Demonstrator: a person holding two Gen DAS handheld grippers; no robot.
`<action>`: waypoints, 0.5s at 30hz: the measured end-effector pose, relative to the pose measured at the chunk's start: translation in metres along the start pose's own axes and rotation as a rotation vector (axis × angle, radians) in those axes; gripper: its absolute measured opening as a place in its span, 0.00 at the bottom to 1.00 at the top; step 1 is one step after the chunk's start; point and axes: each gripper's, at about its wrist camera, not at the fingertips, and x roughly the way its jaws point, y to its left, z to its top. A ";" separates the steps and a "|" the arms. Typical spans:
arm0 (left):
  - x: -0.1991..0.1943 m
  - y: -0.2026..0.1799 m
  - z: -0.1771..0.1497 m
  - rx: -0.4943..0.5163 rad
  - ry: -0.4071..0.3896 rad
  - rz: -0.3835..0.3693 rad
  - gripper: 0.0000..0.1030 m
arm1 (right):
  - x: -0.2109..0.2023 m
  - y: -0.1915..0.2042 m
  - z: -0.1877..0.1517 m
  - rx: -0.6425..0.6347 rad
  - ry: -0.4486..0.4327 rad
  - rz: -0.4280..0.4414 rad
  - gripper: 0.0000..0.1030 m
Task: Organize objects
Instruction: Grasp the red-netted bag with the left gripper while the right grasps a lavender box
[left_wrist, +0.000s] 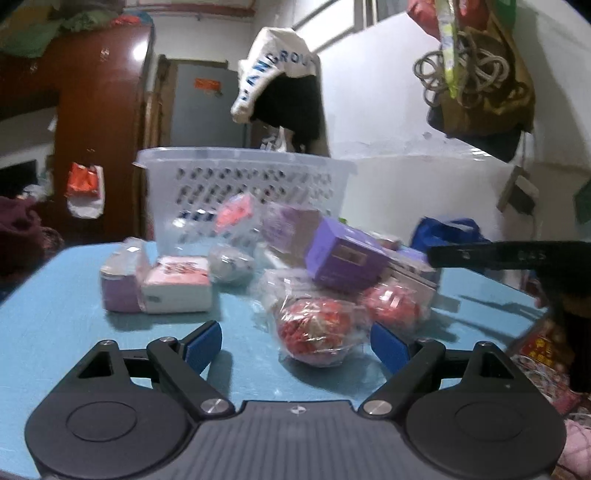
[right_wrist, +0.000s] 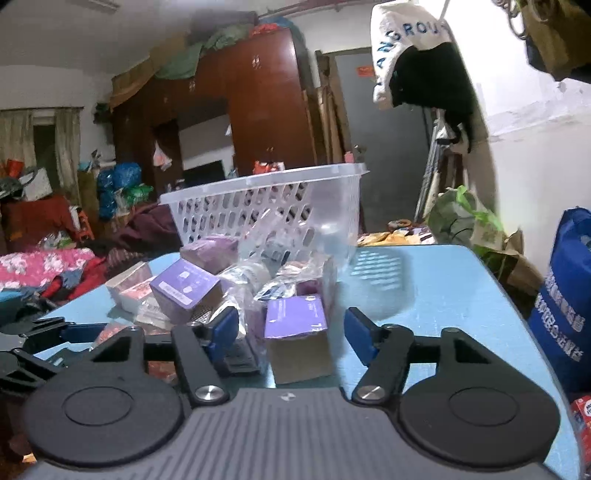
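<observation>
A pile of small packaged goods lies on a blue table (left_wrist: 55, 314) in front of a clear perforated plastic basket (left_wrist: 240, 184). In the left wrist view my left gripper (left_wrist: 295, 345) is open, its blue pads on either side of a red ball wrapped in clear plastic (left_wrist: 317, 332). Behind it lie a second red ball (left_wrist: 391, 302), a purple box (left_wrist: 347, 258) and a pink-and-white box (left_wrist: 177, 284). In the right wrist view my right gripper (right_wrist: 291, 334) is open around a purple-topped cardboard box (right_wrist: 297, 338). The basket (right_wrist: 273, 210) stands behind.
The right gripper's black finger (left_wrist: 498, 254) reaches in from the right in the left wrist view. A blue bag (right_wrist: 565, 302) stands right of the table. A wardrobe (right_wrist: 258, 103), heaps of clothes (right_wrist: 44, 266) and hanging bags surround the table.
</observation>
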 end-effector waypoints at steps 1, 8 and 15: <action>0.000 0.001 0.000 -0.005 -0.005 0.008 0.88 | -0.002 -0.001 -0.001 0.005 -0.008 -0.013 0.64; 0.003 -0.003 0.001 0.016 -0.013 0.007 0.88 | 0.002 0.001 0.003 -0.006 0.019 0.014 0.62; 0.002 0.004 -0.003 -0.010 -0.032 -0.007 0.88 | -0.003 -0.006 0.006 -0.011 0.031 0.004 0.57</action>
